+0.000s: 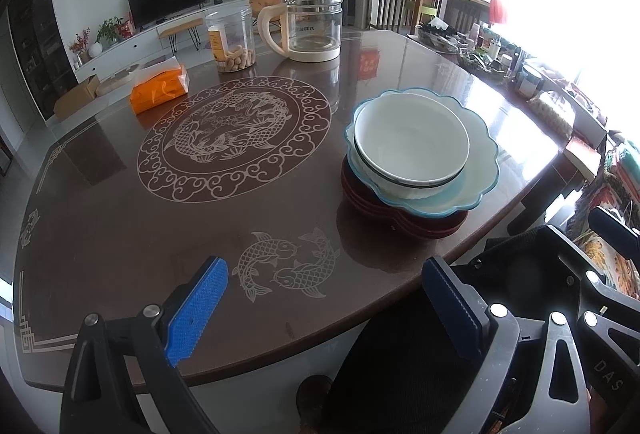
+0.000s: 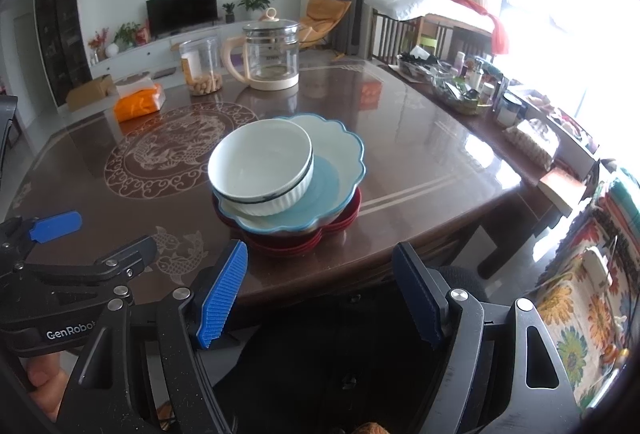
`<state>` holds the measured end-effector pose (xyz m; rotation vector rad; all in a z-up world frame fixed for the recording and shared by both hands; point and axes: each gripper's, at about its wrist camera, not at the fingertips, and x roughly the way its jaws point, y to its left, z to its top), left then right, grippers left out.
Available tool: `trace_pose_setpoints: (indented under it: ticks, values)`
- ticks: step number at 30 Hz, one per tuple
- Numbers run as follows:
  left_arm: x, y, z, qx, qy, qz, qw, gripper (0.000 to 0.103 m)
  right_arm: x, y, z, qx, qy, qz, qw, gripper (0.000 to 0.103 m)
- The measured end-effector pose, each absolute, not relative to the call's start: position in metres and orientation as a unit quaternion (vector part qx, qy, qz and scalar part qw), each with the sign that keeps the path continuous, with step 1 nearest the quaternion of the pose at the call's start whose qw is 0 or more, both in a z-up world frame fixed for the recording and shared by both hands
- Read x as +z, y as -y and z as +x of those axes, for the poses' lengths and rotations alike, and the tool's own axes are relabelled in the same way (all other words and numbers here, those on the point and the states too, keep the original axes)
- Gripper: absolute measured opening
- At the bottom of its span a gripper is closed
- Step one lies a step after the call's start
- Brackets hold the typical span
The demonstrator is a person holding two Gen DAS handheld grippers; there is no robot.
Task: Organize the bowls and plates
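A white ribbed bowl (image 1: 412,142) (image 2: 260,166) sits tilted inside a blue-rimmed scalloped plate (image 1: 476,154) (image 2: 340,150), which rests on a stack of dark red plates (image 1: 400,218) (image 2: 288,246) near the table's front edge. My left gripper (image 1: 324,314) is open and empty, low at the table's near edge, left of the stack; it also shows in the right wrist view (image 2: 56,226). My right gripper (image 2: 320,294) is open and empty, just in front of and below the stack.
On the brown patterned table (image 1: 120,234) (image 2: 420,162) stand a glass kettle (image 1: 312,26) (image 2: 272,54), a clear jar of peanuts (image 1: 232,38) (image 2: 202,66) and an orange tissue pack (image 1: 160,90) (image 2: 138,100). Clutter (image 2: 472,86) lines the right edge.
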<state>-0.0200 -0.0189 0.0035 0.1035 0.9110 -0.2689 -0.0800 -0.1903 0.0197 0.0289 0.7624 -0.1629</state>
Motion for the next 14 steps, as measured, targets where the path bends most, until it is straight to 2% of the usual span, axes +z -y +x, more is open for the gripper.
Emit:
trace_pose_setpoints:
  ticks: [14]
  values:
    - [0.0028,0.0207,-0.0259,-0.139,-0.419,0.056,0.895,0.097,0.0189,0.1931,-0.0791,-0.087,-0.375,0.018,0.923,0.078]
